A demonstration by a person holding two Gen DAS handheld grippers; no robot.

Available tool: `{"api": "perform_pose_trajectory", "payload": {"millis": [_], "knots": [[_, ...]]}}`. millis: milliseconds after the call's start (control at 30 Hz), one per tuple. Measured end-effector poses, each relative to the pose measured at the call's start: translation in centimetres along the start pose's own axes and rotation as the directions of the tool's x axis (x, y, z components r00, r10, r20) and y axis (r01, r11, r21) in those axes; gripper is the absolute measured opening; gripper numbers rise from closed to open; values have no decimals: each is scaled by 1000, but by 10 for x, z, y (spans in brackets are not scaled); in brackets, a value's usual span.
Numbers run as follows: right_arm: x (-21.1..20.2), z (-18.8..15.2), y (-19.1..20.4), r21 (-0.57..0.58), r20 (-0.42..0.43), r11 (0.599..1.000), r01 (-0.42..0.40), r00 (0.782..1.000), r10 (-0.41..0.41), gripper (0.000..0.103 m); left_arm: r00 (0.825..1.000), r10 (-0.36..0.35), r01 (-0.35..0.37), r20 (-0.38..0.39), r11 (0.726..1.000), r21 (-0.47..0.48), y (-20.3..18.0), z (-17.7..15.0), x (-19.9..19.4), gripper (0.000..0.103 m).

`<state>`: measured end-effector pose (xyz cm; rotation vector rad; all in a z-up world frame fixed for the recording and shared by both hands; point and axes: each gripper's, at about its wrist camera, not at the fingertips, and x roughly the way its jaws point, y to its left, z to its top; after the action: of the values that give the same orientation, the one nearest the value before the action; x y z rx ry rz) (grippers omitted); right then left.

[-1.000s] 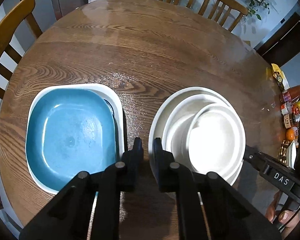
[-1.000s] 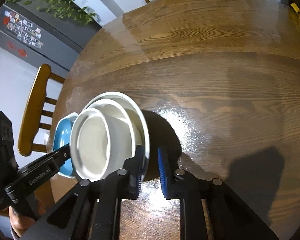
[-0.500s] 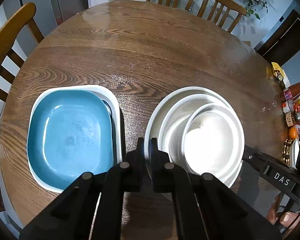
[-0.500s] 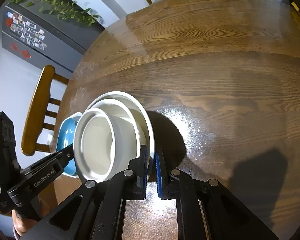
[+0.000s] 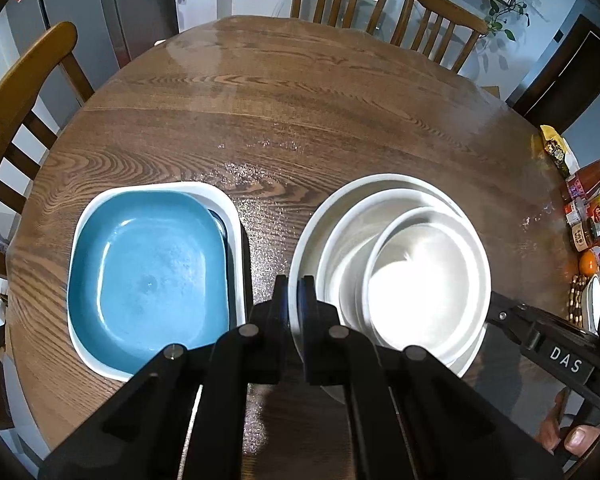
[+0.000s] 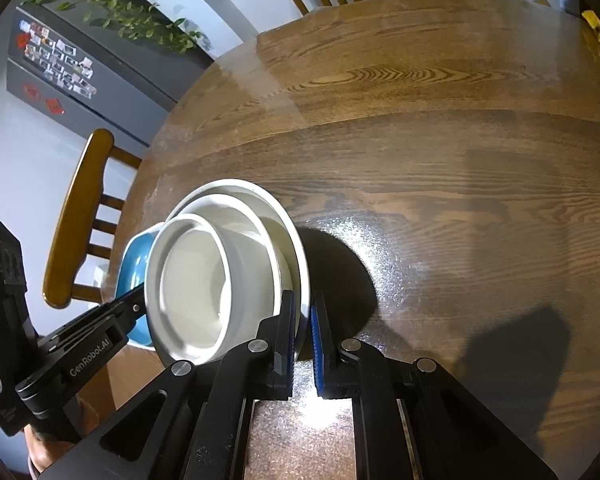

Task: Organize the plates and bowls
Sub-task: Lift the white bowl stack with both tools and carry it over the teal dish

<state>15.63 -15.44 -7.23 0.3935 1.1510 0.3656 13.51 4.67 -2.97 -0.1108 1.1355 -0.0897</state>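
A stack of white dishes stands on the round wooden table: a wide white plate carrying two nested white bowls. My left gripper is shut on the plate's left rim. My right gripper is shut on the opposite rim, and its black fingers show at the stack's right side in the left wrist view. To the left sits a blue square plate inside a white square dish. I cannot tell whether the stack rests on the table.
Wooden chairs ring the table. Sauce bottles, an orange and a yellow packet crowd the right edge. A person's hand holds the right gripper. A dark fridge stands behind.
Both grippers' jaws have gone from slightly apart to shut on the white plate's rim. The left wrist view has tipped up a little, showing more of the far chairs.
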Motion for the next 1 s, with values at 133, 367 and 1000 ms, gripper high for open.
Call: {"api": "perform_pose_trajectory", "payload": {"millis": [133, 367, 1000], "knots": [[-3, -1, 2, -6, 4, 1000, -1, 1000, 1, 11, 1000, 5, -6, 14, 1000, 2, 0, -1, -4, 1], [-11, -5, 9, -23, 18, 1000, -3, 1000, 4, 11, 998, 20, -21, 57, 1000, 11, 0, -3, -16, 1], [-23, -7, 70, -144, 44, 989, -22, 999, 29, 11, 987, 61, -53, 151, 997, -62, 41, -8, -59, 1]]}}
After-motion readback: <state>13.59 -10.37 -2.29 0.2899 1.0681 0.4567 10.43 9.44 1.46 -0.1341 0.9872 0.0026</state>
